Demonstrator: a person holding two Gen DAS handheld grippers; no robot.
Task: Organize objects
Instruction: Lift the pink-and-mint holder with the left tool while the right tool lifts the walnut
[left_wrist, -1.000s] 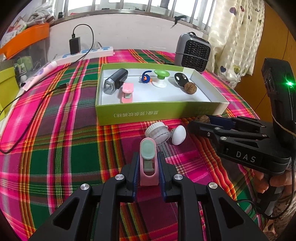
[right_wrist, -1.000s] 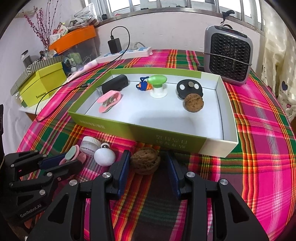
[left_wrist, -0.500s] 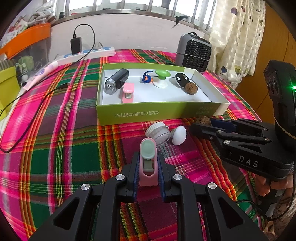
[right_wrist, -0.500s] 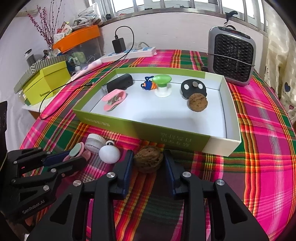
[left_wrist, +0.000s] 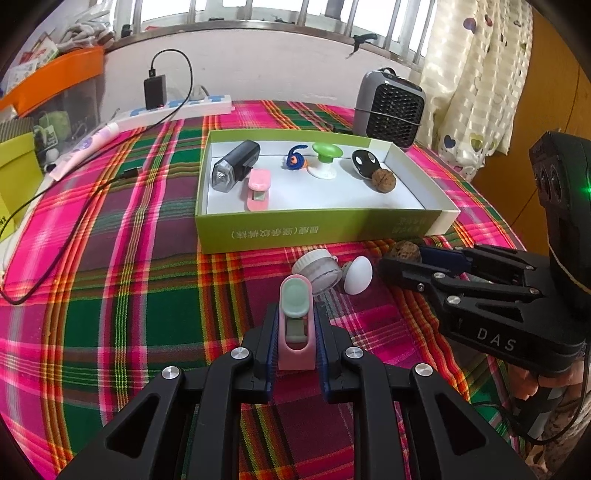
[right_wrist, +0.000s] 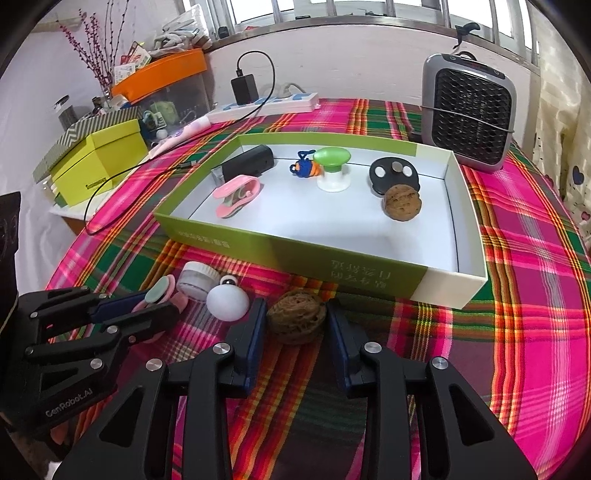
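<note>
My left gripper (left_wrist: 296, 311) is shut on a pink clip with a pale green pad (left_wrist: 294, 297), held just over the plaid cloth. Both pads of my right gripper (right_wrist: 295, 305) press on a brown walnut (right_wrist: 296, 322) in front of the green box (right_wrist: 295, 254); in the left wrist view that gripper (left_wrist: 402, 258) reaches in from the right. Between the two grippers lie a small white jar (left_wrist: 319, 267) and a white egg-shaped piece (left_wrist: 357, 275). Inside the box (left_wrist: 314, 230) are a black light (left_wrist: 234, 166), another pink clip (left_wrist: 257, 188), a blue-orange toy, a green-topped knob, a black disc and a second walnut (left_wrist: 383, 180).
A grey heater (right_wrist: 469, 114) stands behind the box at the right. A power strip with a charger (right_wrist: 266, 103) and a black cable (left_wrist: 66, 236) lie at the back left, next to a yellow-green carton (right_wrist: 99, 162). A curtain hangs at the far right.
The right gripper's jaws closed in onto the walnut, and it has kept that grip. The left gripper stays shut on the pink clip. Neither hand has shifted noticeably.
</note>
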